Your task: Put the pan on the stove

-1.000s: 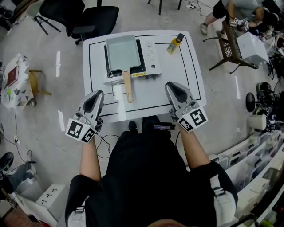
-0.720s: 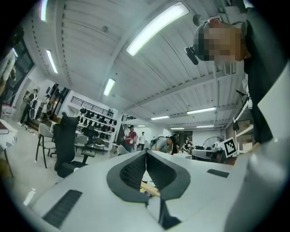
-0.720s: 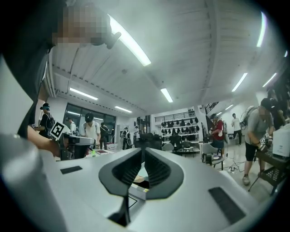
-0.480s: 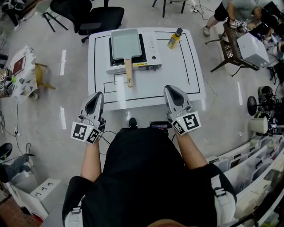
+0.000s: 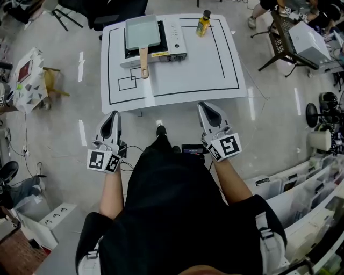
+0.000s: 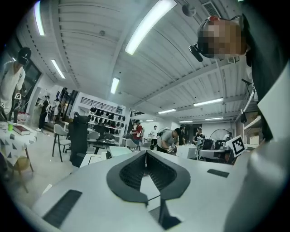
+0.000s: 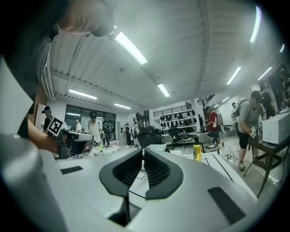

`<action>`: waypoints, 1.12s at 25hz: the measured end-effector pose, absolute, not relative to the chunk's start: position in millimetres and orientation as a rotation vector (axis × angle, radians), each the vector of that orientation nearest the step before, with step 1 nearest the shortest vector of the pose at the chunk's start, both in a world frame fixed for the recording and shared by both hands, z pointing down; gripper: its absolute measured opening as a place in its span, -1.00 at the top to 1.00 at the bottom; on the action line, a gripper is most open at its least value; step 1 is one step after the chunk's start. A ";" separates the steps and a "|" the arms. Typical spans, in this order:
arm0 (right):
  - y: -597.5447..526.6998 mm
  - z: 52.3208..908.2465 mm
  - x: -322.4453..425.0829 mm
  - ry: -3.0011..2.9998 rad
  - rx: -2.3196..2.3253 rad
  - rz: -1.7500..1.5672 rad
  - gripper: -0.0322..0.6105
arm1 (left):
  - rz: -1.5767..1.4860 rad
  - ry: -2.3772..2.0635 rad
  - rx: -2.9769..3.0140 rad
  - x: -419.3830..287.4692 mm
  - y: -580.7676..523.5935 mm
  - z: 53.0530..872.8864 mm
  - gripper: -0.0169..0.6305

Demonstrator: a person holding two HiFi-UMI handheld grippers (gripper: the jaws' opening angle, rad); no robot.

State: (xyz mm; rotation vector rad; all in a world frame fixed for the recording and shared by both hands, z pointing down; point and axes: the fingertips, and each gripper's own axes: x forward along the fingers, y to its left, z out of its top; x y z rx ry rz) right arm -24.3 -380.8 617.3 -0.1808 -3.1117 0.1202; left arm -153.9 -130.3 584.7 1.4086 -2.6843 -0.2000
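A pale green rectangular pan [image 5: 142, 31] sits on the white portable stove [image 5: 174, 40] at the far left of the white table [image 5: 204, 70]. Its wooden handle [image 5: 143, 62] points back toward me. Both grippers hang over the floor, short of the table's near edge and far from the pan. My left gripper [image 5: 114, 115] [image 6: 146, 153] is shut and empty. On my right gripper [image 5: 205, 106] [image 7: 143, 152] the jaws are closing the last bit to a thin slit, with nothing between them.
A yellow bottle [image 5: 202, 23] [image 7: 196, 152] stands at the table's far right. Black office chairs [image 5: 102, 11] stand beyond the table. A wooden stool [image 5: 51, 80] is at the left and a metal rack [image 5: 279, 40] at the right. Storage bins [image 5: 301, 188] line the lower right.
The table with stove and pan has slid away toward the top of the head view. Both grippers, earlier over the table's near edge, now hang over the floor.
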 end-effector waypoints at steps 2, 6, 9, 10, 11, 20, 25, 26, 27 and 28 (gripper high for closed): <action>-377.2 627.7 -7.4 -3.102 -0.182 0.138 0.81 | -0.186 -2.664 1.417 -132.0 -133.4 590.1 0.89; -372.2 646.5 27.9 -3.084 -0.153 0.196 0.81 | -0.141 -2.614 1.454 -90.0 -136.0 601.0 0.89; -369.3 652.6 52.2 -3.087 -0.126 0.242 0.81 | -0.132 -2.611 1.463 -69.6 -129.4 601.3 0.89; -368.8 655.2 58.5 -3.085 -0.117 0.262 0.81 | -0.129 -2.610 1.462 -65.1 -127.1 602.2 0.89; -368.3 658.2 64.1 -3.080 -0.106 0.279 0.81 | -0.125 -2.606 1.461 -61.1 -125.3 603.8 0.89; -347.5 673.2 80.9 -3.034 -0.044 0.280 0.82 | -0.151 -2.544 1.503 -49.7 -118.3 620.4 0.89; -324.3 671.2 68.8 -3.040 0.007 0.217 0.82 | -0.153 -2.564 1.498 -60.7 -101.3 632.2 0.88; -319.6 670.6 65.1 -3.041 0.014 0.208 0.82 | -0.155 -2.576 1.483 -65.0 -94.5 633.0 0.89; -315.1 670.2 61.5 -3.042 0.018 0.200 0.82 | -0.157 -2.586 1.466 -69.2 -87.6 633.0 0.89; -310.8 669.5 58.0 -3.041 0.020 0.192 0.82 | -0.160 -2.592 1.449 -73.2 -80.9 632.7 0.89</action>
